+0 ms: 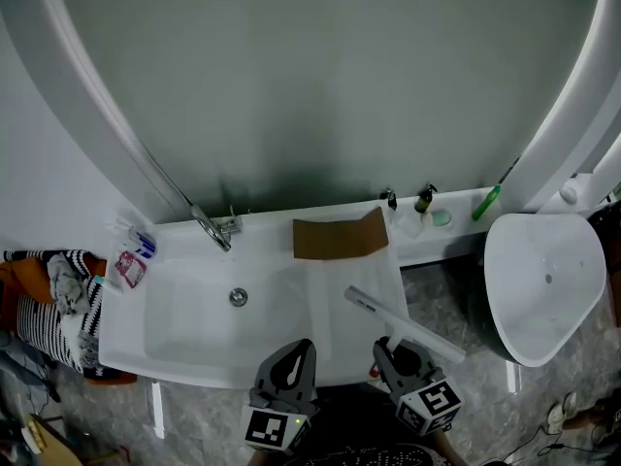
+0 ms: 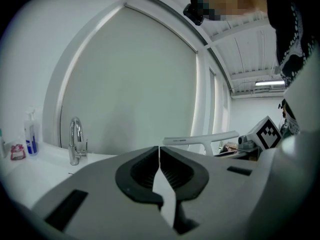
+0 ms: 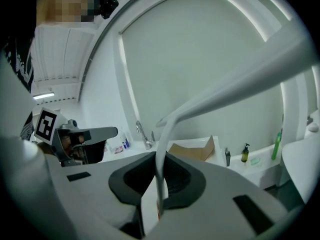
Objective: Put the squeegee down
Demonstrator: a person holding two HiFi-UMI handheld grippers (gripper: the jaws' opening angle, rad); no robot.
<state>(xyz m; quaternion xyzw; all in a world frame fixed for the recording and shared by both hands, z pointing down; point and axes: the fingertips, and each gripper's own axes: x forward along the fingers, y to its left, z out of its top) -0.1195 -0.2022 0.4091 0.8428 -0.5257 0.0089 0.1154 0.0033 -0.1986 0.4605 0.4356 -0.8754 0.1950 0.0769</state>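
Observation:
The white squeegee (image 1: 400, 322) hangs over the right part of the basin top, its long blade lying slantwise. My right gripper (image 1: 393, 349) is shut on its thin handle (image 3: 161, 164), and the blade (image 3: 235, 86) sweeps up to the right in the right gripper view. My left gripper (image 1: 298, 352) hovers at the basin's near edge, shut with nothing between the pads (image 2: 159, 170). From the left gripper view the squeegee (image 2: 200, 139) shows as a white bar to the right.
A white washbasin (image 1: 184, 343) with a chrome tap (image 1: 213, 228) and drain (image 1: 238, 297). A brown cardboard piece (image 1: 340, 237) lies at its back right. Small bottles (image 1: 424, 200) and a green toothbrush (image 1: 486, 203) stand on the ledge. A white toilet (image 1: 543, 284) is at the right.

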